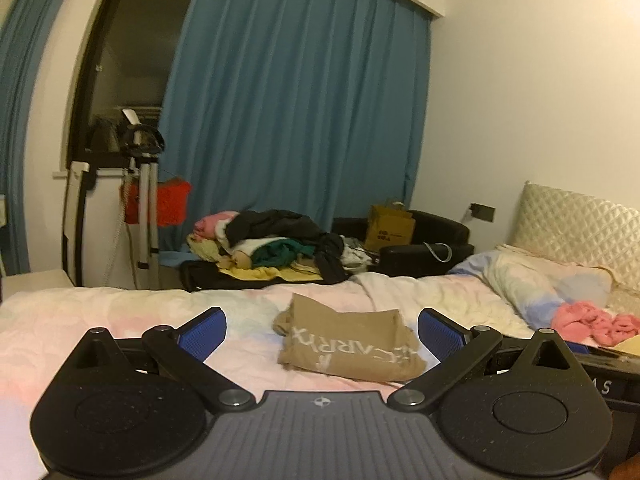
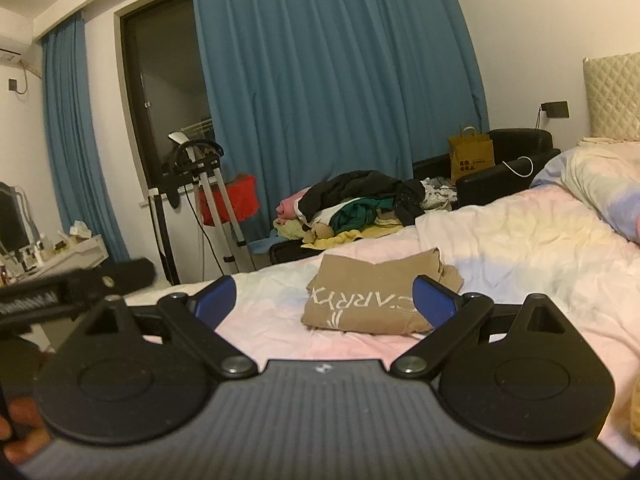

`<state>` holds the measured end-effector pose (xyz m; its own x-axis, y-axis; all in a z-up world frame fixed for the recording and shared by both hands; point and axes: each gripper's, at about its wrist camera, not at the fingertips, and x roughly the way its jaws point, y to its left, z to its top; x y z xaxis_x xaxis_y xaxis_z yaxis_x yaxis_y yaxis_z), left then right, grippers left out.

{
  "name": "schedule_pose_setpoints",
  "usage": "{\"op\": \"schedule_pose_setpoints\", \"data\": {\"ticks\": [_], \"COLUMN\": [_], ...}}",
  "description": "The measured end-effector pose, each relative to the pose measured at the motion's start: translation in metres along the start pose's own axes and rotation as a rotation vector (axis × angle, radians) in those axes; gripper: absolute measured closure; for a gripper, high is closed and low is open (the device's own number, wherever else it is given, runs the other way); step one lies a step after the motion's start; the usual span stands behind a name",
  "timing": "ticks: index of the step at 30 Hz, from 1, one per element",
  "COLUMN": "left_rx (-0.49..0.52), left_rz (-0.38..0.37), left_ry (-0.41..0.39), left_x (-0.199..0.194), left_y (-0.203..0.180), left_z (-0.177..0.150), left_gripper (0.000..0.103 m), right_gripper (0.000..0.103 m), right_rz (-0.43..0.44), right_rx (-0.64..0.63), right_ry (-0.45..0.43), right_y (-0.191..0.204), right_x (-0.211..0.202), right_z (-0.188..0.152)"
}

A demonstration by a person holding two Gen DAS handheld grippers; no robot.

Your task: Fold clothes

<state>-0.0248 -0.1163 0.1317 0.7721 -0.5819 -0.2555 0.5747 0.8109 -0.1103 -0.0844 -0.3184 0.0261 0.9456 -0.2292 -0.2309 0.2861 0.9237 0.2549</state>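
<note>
Both spread wide and empty: left gripper (image 1: 322, 330) and right gripper (image 2: 324, 300), held low above the bed (image 2: 520, 248). Just ahead, lying folded into a compact bundle: tan printed garment (image 1: 348, 346), apparently squared for stacking. Beyond the bed, heaped loose: mixed clothes (image 1: 276, 240), likely awaiting folding.

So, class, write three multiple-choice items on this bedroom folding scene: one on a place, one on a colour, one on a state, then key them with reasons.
1. Where does the folded tan garment lie?
A. On the bed sheet
B. On the black sofa
C. On the floor

2. What colour are the curtains?
A. Red
B. Blue
C. White

3. How do the left gripper and right gripper stand?
A. Both shut on cloth
B. One open, one shut
C. Both open, holding nothing

Key: 1 A, it rests flat on the pale bed sheet; 2 B, blue drapes hang beside the window; 3 C, the blue pads stand wide apart in each view.
</note>
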Motion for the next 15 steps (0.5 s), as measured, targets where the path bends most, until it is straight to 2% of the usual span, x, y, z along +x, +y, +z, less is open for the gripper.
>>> {"op": "schedule_pose_setpoints", "data": {"ticks": [8, 15], "left_rx": [0.005, -0.005], "left_rz": [0.029, 0.04], "left_ry": [-0.022, -0.039], "left_x": [-0.003, -0.005], "left_y": [0.02, 0.035], "left_z": [-0.015, -0.024], "left_gripper": [0.0, 0.0], "right_gripper": [0.007, 0.007], "right_rz": [-0.011, -0.039], "right_rx": [-0.07, -0.107], "right_ry": [0.009, -0.022], "right_y": [0.015, 0.02], "right_x": [0.019, 0.026], "right_z": [-0.034, -0.041]}}
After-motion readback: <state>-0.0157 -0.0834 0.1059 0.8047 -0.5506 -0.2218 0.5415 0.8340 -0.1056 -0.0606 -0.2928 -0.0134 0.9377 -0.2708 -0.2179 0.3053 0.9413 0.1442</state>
